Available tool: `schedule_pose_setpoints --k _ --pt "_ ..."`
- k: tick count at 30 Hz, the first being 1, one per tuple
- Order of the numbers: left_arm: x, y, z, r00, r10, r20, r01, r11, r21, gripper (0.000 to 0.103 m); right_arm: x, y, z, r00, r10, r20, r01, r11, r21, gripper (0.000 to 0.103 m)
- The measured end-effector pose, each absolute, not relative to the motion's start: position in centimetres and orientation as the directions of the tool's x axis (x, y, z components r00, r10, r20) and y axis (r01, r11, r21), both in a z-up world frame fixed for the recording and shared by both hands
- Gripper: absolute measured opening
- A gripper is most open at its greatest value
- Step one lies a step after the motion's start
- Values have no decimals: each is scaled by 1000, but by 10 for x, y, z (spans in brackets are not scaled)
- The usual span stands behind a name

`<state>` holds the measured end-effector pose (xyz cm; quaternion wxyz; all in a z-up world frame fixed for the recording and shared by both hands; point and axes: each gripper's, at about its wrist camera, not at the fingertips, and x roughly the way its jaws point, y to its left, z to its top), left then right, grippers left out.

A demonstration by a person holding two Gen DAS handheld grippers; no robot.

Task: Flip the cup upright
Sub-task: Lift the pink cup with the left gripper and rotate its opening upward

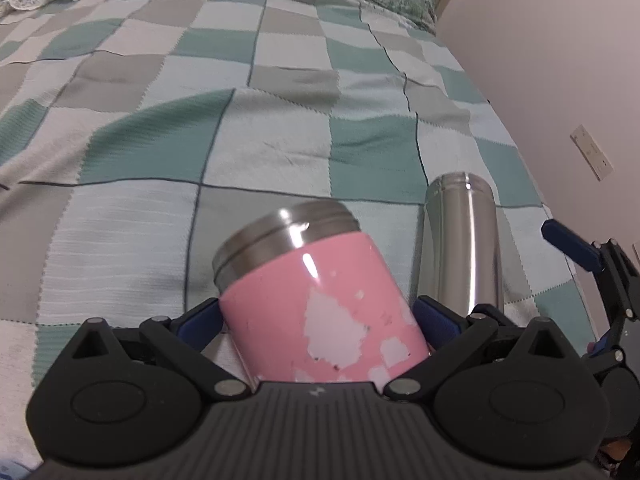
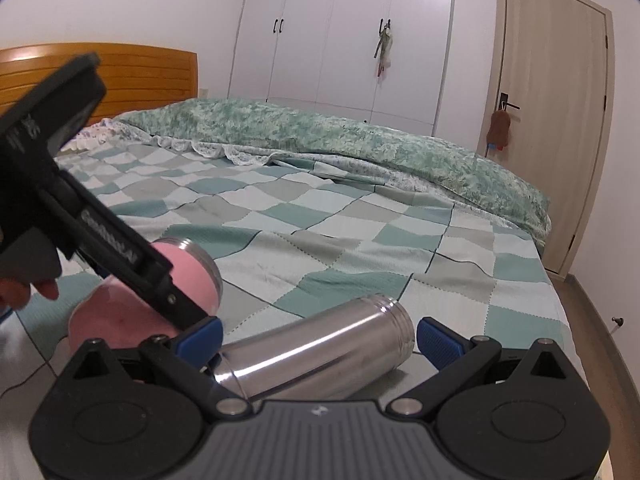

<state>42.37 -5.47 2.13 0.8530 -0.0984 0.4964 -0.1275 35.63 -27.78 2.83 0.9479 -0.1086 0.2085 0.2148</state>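
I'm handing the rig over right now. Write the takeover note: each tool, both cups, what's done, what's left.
Left tool: shut on the pink cup, tilted, steel mouth away from the camera.
Right tool: open, fingers either side of the steel cup, not gripping.
Steel cup lies on its side on the checked bedspread, beside the pink one.
Done: pink cup gripped.
Left: stand the pink cup upright; then grip and right the steel cup.

The pink cup point(image 1: 320, 304) has a chipped pink coating with white patches and a bare steel threaded rim. It lies tilted on the checkered blanket point(image 1: 248, 152), rim pointing away and raised. The steel cup point(image 2: 316, 356) lies on its side on the blanket, just beside the pink cup.
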Motion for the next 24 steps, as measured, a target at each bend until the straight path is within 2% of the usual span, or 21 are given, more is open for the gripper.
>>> schedule_pose_setpoints --k 7,11,17,24 --pt "433 -51 23 464 -348 -815 241 935 -261 99 346 -283 32 832 369 -414 -447 888 -107 103" --pt "435 -34 23 478 -362 -801 253 929 -269 98 340 -283 33 837 360 -413 -439 891 -113 103" --pt "406 -32 43 527 -360 -770 282 929 -241 90 323 -280 44 843 349 -410 -426 897 -114 103" --pt "361 -44 62 581 -355 -732 302 930 -211 87 286 -281 57 842 359 -402 -419 906 -68 103"
